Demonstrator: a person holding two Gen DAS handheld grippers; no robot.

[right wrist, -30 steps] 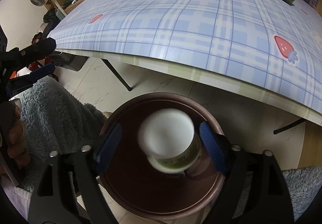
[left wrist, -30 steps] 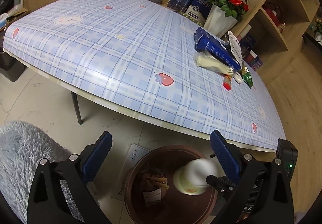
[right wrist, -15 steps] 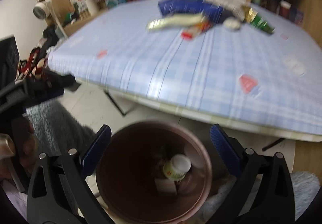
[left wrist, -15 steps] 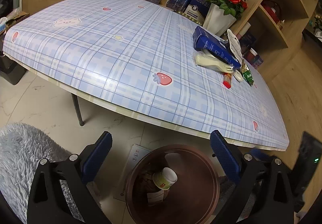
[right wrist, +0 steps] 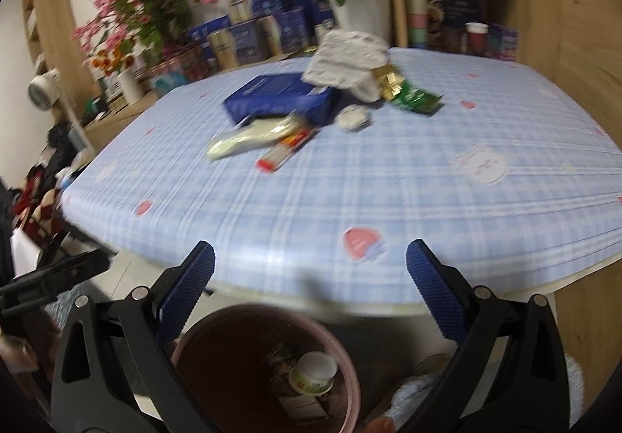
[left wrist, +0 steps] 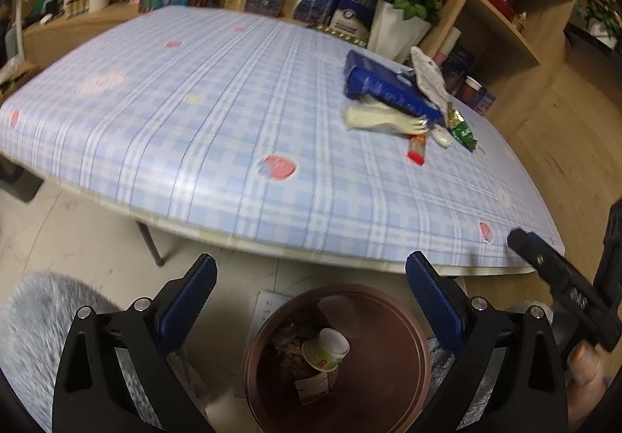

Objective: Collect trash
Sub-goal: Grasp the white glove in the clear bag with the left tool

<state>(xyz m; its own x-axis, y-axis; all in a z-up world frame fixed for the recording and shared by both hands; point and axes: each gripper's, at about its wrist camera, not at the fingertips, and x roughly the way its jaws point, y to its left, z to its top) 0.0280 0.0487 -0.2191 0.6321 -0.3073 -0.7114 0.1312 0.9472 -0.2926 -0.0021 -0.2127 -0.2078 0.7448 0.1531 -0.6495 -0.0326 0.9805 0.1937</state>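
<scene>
Inside the brown bin point(left wrist: 392, 374), a small cup point(left wrist: 326, 349) lies on other trash.
Above the bin, left tool point(left wrist: 311, 287) and right tool point(right wrist: 311, 277) both stand wide, holding nothing.

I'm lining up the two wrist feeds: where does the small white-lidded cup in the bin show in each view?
Left wrist: the cup lies low and centre, inside the brown bin, between the open left gripper fingers.
Right wrist: the cup sits at bottom centre in the bin, below the open right gripper.
Shared landmark: the blue box on the table.
</scene>
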